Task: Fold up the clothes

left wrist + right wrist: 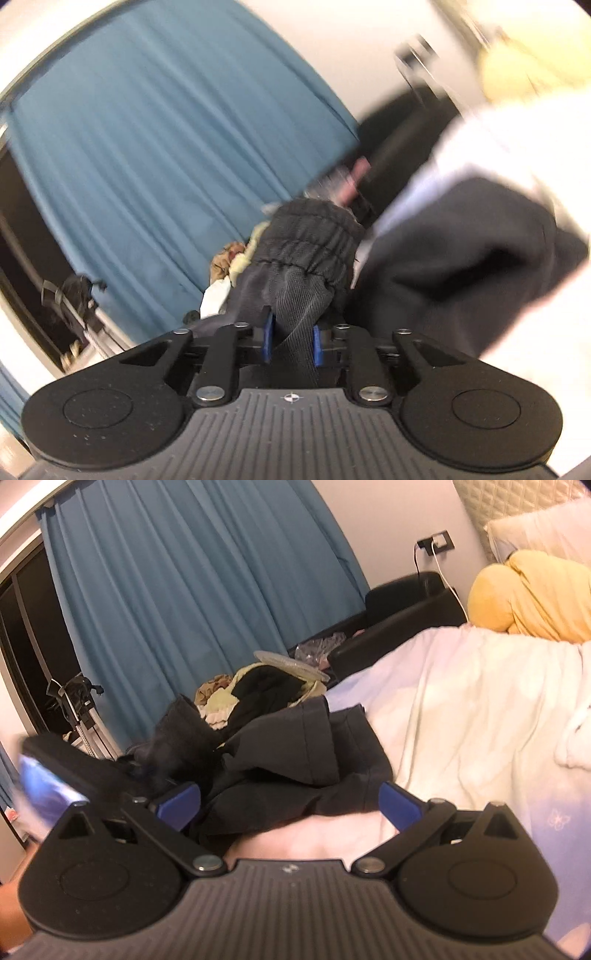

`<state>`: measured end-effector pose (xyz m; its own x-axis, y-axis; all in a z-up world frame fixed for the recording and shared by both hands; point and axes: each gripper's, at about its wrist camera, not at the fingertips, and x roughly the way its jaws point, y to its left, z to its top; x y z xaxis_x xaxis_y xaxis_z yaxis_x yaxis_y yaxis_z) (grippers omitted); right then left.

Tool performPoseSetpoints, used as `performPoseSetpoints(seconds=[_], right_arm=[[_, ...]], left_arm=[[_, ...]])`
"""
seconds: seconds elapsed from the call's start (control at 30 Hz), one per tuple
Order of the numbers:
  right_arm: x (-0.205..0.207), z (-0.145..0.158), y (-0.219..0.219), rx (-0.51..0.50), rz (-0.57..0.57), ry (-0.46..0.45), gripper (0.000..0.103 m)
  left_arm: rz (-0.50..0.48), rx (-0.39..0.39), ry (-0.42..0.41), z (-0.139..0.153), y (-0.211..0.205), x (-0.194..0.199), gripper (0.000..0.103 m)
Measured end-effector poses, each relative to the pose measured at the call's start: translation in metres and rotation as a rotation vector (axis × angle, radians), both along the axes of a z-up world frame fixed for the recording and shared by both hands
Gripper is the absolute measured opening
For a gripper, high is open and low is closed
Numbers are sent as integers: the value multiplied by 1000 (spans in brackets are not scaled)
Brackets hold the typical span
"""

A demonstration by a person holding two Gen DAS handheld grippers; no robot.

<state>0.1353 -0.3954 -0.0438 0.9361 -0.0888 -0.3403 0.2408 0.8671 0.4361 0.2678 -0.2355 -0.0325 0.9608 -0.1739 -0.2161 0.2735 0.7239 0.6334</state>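
1. My left fingers (291,341) are pinched on a bunch of black fabric just below the elastic waistband of the dark garment (306,236), lifted in front of the blue curtain (166,147)
2. My right fingers (290,805) stand spread wide, nothing between their blue pads, low over the bed (461,720)
3. The rest of the dark garment (295,753) lies crumpled near the bed's left edge, just ahead of my right fingers
4. A pile of other clothes (255,694) sits beyond it

- black pants (280,753): crumpled heap on pale bedsheet, hemmed legs folded over each other
- gathered elastic waistband (310,236) lifted up, mesh lining bunched below it
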Motion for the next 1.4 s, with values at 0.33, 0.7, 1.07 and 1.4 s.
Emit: performPoseSetpoints(seconds=[0.33, 0.7, 1.07, 1.4], right_arm=[[-19, 25, 20, -119, 16, -80, 103], [-35, 39, 66, -211, 158, -41, 103], [-42, 28, 113, -202, 317, 56, 103], [-45, 29, 125, -110, 375, 93, 103]], left_arm=[[166, -499, -102, 146, 153, -113, 18], [681, -951, 170, 69, 376, -188, 19], [777, -1467, 366, 41, 450, -250, 61], [528, -1527, 663, -5, 372, -223, 78]])
